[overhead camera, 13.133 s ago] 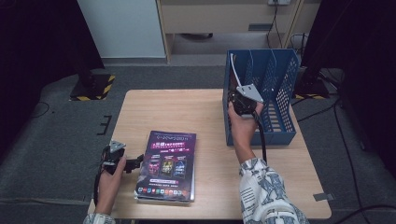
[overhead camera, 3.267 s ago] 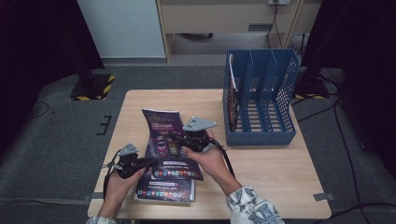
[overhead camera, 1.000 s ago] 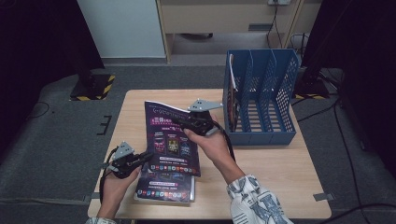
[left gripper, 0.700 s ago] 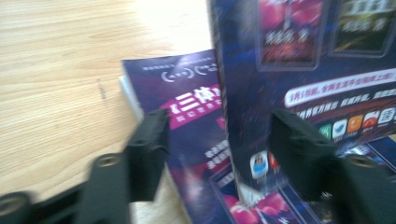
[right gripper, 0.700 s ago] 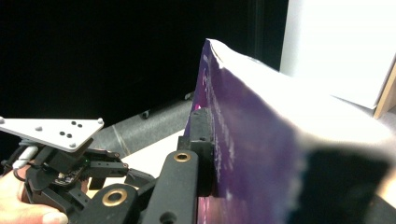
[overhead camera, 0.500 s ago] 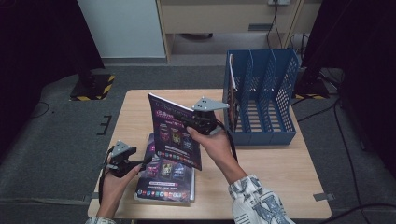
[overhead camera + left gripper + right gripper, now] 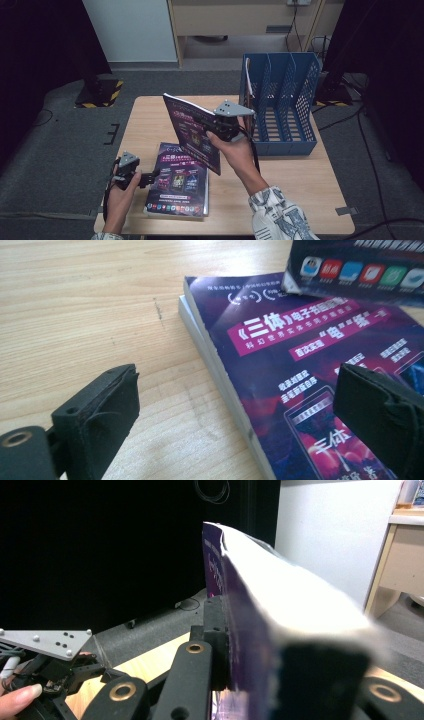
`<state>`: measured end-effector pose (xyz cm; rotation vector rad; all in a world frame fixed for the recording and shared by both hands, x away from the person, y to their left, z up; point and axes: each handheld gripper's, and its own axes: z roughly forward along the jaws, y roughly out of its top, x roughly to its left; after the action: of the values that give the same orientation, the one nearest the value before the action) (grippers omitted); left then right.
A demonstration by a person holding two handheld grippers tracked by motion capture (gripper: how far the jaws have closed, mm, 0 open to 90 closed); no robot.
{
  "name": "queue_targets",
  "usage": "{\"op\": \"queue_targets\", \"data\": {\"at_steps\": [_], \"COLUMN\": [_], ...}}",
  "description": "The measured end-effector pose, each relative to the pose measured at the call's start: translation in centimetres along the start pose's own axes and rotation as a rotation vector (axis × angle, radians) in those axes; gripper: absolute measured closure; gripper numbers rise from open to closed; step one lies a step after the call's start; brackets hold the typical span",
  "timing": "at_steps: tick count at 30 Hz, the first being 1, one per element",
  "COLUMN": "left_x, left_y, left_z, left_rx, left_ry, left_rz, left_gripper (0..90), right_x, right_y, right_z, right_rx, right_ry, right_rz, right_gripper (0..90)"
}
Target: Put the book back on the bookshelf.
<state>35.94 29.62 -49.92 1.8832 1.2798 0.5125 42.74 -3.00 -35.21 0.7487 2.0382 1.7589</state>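
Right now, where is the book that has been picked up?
In the high view the lifted book hangs clamped in the right gripper above mid-table, just left of the blue file rack and above the book stack.

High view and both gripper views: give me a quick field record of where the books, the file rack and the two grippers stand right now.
lifted book: purple cover, held tilted above the table
right gripper: shut on lifted book at its edge
left gripper: open, jaws just opened, nothing between them, beside the stack's left edge
book stack: flat on the table, same purple cover on top
file rack: blue, upright at the table's right rear, one book in its leftmost slot
table: light wood
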Motion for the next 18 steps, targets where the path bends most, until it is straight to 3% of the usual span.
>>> {"op": "queue_targets", "data": {"at_steps": [7, 18], "left_x": [0.0, 0.1], "left_y": [-0.2, -0.4], "left_z": [0.2, 0.4], "left_rx": [0.032, 0.051], "left_ry": [0.023, 0.058], "left_rz": [0.038, 0.036], "left_gripper": [3.5, 3.6], "right_x": [-0.3, -0.7], "right_y": [0.1, -0.1], "right_z": [-0.9, -2.6], "right_rx": [-0.013, -0.021], "right_ry": [-0.011, -0.021], "right_rz": [-0.005, -0.015], "right_gripper": [84.1, 84.0]}}
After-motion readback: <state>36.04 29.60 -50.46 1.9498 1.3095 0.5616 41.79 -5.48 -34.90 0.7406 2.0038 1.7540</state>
